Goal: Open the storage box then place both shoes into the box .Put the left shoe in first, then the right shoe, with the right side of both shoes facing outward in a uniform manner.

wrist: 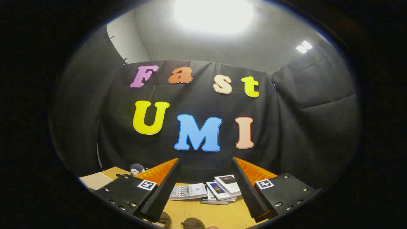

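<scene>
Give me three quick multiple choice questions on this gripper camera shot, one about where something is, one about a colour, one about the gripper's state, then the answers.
1. Where do the books lie?
A. on the wooden table, beyond the fingers
B. clamped between the fingers
C. hanging on the booth's wall

2. What colour is the table top?
A. white
B. light wood yellow
C. blue

3. How does the gripper stand?
A. shut on a book
B. shut on nothing
C. open, holding nothing

Answers: 1 A, the books rest flat on the table past the fingers. 2 B, bare yellowish wood shows between the fingers. 3 C, a wide gap separates the fingers.
</scene>
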Motion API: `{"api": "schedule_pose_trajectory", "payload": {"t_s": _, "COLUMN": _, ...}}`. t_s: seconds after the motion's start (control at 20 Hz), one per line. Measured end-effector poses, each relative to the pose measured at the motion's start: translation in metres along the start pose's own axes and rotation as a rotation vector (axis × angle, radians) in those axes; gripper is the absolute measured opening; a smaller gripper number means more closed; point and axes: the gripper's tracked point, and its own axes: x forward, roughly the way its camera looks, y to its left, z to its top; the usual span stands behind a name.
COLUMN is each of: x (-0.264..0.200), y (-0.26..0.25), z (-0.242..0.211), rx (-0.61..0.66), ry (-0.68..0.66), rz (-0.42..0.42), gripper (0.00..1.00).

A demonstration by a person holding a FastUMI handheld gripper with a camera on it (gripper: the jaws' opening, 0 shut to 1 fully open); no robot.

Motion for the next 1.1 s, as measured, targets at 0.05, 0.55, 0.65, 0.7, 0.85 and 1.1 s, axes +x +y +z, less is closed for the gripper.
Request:
{"api": "schedule_pose_trajectory", "payload": {"t_s": 0.05, "x": 0.002, "y": 0.003, "z": -0.001, "rx": 0.003, "ry": 0.003, "rz": 0.005, "gripper": 0.98}}
{"api": "schedule_pose_trajectory", "payload": {"t_s": 0.55, "x": 0.001, "y": 0.012, "z": -0.007, "rx": 0.035, "ry": 0.008, "rz": 0.018, "gripper": 0.98}}
{"api": "schedule_pose_trajectory", "payload": {"t_s": 0.65, "x": 0.000, "y": 0.010, "z": -0.006, "rx": 0.052, "ry": 0.003, "rz": 0.007, "gripper": 0.98}}
{"api": "schedule_pose_trajectory", "payload": {"t_s": 0.7, "x": -0.002, "y": 0.009, "z": -0.005, "rx": 0.056, "ry": -0.002, "rz": 0.003, "gripper": 0.98}}
{"api": "schedule_pose_trajectory", "payload": {"t_s": 0.85, "x": -0.007, "y": 0.005, "z": -0.004, "rx": 0.036, "ry": -0.017, "rz": -0.005, "gripper": 0.98}}
{"api": "schedule_pose_trajectory", "payload": {"t_s": 1.1, "x": -0.013, "y": -0.001, "z": -0.009, "rx": 0.023, "ry": -0.005, "rz": -0.011, "gripper": 0.98}}
